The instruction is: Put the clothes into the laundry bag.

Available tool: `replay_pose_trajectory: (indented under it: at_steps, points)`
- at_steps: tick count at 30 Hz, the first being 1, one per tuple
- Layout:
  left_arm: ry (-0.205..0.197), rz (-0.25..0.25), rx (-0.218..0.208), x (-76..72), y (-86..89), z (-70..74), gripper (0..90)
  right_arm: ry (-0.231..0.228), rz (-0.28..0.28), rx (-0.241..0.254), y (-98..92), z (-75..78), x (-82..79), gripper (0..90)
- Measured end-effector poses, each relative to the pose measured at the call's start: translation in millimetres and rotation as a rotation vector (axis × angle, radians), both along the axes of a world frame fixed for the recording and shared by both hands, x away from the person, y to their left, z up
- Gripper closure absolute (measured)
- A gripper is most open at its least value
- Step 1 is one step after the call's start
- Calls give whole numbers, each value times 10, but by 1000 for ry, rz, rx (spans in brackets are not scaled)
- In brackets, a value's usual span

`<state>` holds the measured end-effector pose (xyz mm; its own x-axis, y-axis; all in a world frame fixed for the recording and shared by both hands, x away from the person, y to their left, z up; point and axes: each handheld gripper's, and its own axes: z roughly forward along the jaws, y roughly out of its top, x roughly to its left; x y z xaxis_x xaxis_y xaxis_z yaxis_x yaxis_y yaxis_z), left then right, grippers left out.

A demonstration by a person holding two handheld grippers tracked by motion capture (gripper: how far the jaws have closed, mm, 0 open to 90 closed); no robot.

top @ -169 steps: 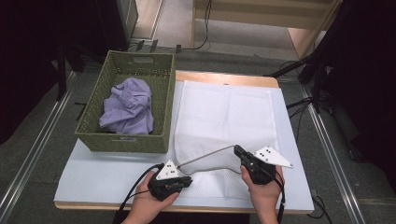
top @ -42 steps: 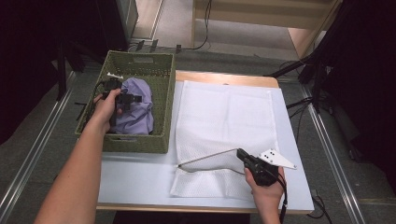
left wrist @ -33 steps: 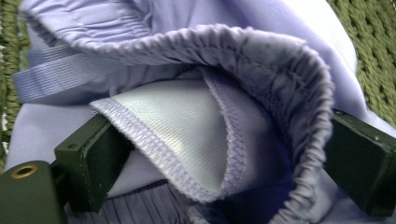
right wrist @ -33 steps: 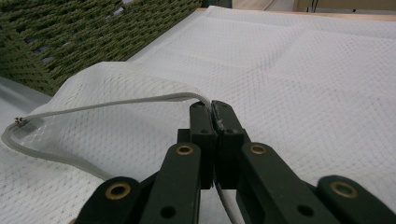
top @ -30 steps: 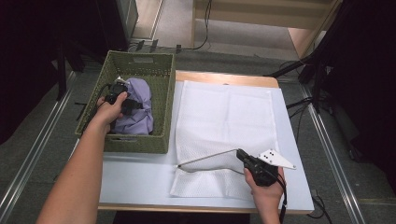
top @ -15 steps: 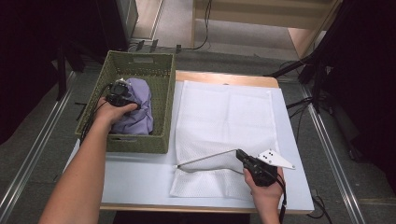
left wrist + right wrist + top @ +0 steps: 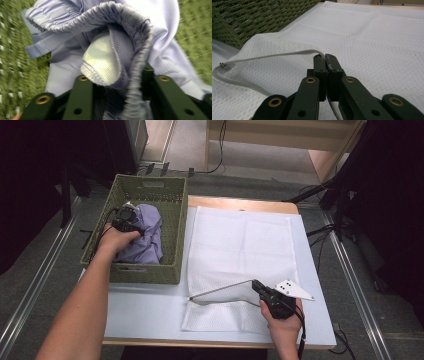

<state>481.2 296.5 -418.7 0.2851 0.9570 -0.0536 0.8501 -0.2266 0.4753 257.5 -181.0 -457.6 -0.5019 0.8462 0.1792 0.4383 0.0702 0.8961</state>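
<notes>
One table (image 7: 150, 320) stands under it all. On it lies one white mesh bag (image 7: 240, 245), flat, with its near edge lifted up. Just beside the bag, on the left, sits one green woven basket (image 7: 172, 212). Inside the basket is one purple cloth (image 7: 145, 237), all bunched up. There are two grippers, one in each hand.

The left gripper (image 7: 131, 220) reaches down into the basket, right on the far left part of the cloth. In the left gripper view the cloth (image 7: 100, 45) fills the space ahead. A fold with a stretchy edge and a pale mesh patch sits between the two black fingers (image 7: 82, 97). Its jaws have just been closing, and they now pinch that fold from both sides.

The right gripper (image 7: 256, 284) is at the near right of the table, well apart from the basket. Its fingers (image 7: 320, 72) are squeezed tight together on the bag's (image 7: 372, 40) rim, where a thin white cord runs. The rim is held up, so the bag's mouth gapes toward the basket (image 7: 249, 20).
</notes>
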Motion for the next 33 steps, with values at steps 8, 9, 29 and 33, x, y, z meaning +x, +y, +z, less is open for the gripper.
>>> replay_pose_trajectory:
  at_steps: [8, 9, 29, 33]
  points:
    - [-77, -97, -183, 11, -162, 76, 545, 3, 4, -7, 23, -14, 18, 889]
    - [-59, -70, -148, 34, -175, 58, 443, 3, 5, -7, 23, -14, 17, 889]
    - [132, -97, 59, 59, -540, -74, 283, 4, 7, -10, 20, -28, 23, 889]
    - [158, -109, -36, 60, -543, -38, 306, 6, 7, -9, 19, -30, 23, 889]
